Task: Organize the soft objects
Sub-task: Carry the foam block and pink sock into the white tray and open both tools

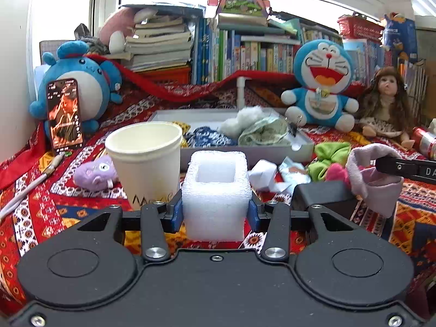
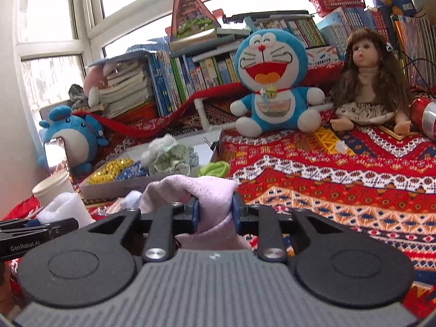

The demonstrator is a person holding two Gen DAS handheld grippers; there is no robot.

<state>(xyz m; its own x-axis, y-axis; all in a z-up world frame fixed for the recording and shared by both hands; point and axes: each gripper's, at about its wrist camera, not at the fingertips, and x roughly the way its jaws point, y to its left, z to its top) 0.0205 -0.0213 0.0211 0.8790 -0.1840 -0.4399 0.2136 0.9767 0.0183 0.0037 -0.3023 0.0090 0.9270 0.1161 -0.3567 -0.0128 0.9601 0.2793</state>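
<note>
Patterned red blanket below bookshelves; left jaws clamp foam block, right jaws grip pink cloth.

My left camera sits low behind my left gripper, facing the far bookshelf wall, close over the patterned cloth. My right camera sits behind my right gripper, further right, facing the same way. Both views share the grey tray, blue cat plush, doll, paper cup and foam block.
</note>
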